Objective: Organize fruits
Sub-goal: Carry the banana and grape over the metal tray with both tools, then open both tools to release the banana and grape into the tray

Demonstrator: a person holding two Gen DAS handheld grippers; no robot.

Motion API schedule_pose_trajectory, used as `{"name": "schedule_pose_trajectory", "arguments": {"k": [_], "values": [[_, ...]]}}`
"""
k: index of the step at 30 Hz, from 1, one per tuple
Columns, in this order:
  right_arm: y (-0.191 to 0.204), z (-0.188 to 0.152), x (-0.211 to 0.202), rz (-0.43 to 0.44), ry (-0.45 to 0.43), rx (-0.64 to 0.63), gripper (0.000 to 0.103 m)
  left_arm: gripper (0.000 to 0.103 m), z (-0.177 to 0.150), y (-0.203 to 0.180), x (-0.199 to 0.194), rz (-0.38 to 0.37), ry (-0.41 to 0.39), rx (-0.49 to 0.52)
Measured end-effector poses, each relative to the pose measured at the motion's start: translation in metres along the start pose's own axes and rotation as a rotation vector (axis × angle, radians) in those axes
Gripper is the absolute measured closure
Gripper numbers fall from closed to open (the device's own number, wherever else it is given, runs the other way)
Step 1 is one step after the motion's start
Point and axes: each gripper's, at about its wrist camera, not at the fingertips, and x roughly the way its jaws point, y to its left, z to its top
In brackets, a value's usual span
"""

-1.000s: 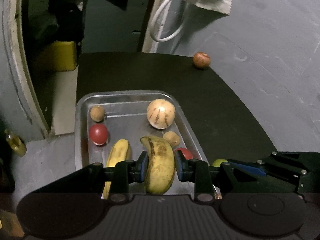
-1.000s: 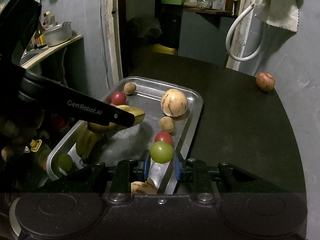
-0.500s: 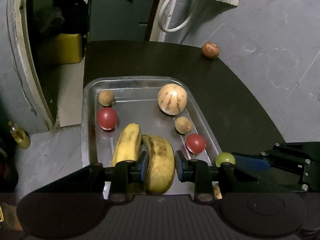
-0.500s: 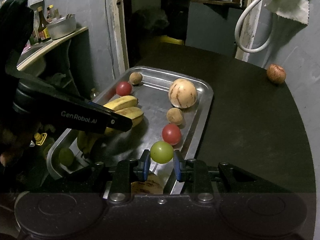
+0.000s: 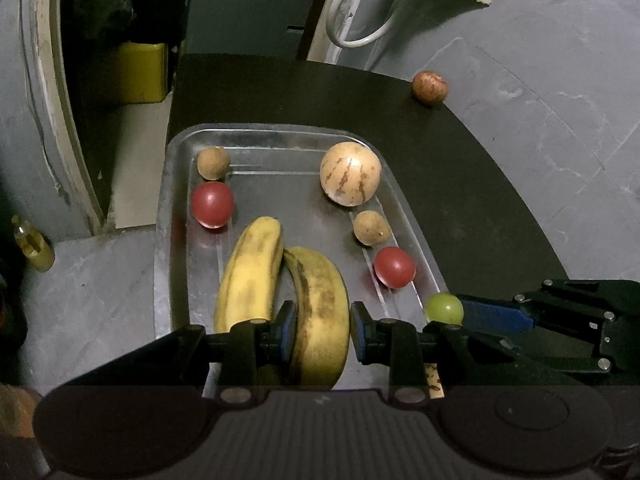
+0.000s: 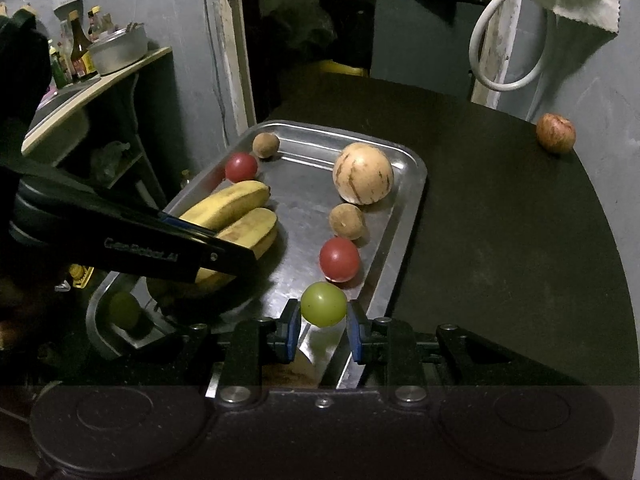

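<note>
My left gripper (image 5: 322, 334) is shut on a spotted yellow banana (image 5: 320, 304), which lies low in the steel tray (image 5: 280, 130) against a second banana (image 5: 250, 276). My right gripper (image 6: 323, 326) is shut on a small green round fruit (image 6: 323, 304), held over the tray's near right rim (image 6: 412, 200). In the tray are two red fruits (image 5: 212, 204) (image 5: 394, 267), two small brown fruits (image 5: 213, 163) (image 5: 371, 228) and a pale striped melon (image 5: 350, 174). A reddish apple (image 6: 555, 133) sits alone at the far right edge of the table.
The tray stands on a black table (image 6: 500, 240) against a grey wall. A white hose (image 6: 500, 40) and a cloth (image 6: 580, 0) hang behind. A shelf with bottles and a pot (image 6: 116, 56) is on the left. A pale fruit (image 6: 288, 368) lies partly hidden under my right gripper.
The held banana has come down from a raised tilt to lie alongside the other banana. The right gripper still holds the green fruit, and more of the tray shows ahead of it.
</note>
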Motion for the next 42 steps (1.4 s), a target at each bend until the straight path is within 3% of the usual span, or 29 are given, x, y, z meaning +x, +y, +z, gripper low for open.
{"name": "schedule_pose_trajectory", "arguments": {"k": [35, 42], "values": [[0.0, 0.006, 0.01, -0.026, 0.029, -0.024, 0.074, 0.065, 0.003, 0.002, 0.005, -0.001, 0.018, -0.064], [-0.002, 0.003, 0.004, -0.067, 0.029, -0.011, 0.064, 0.059, 0.002, 0.002, 0.004, -0.009, 0.018, -0.083]]}}
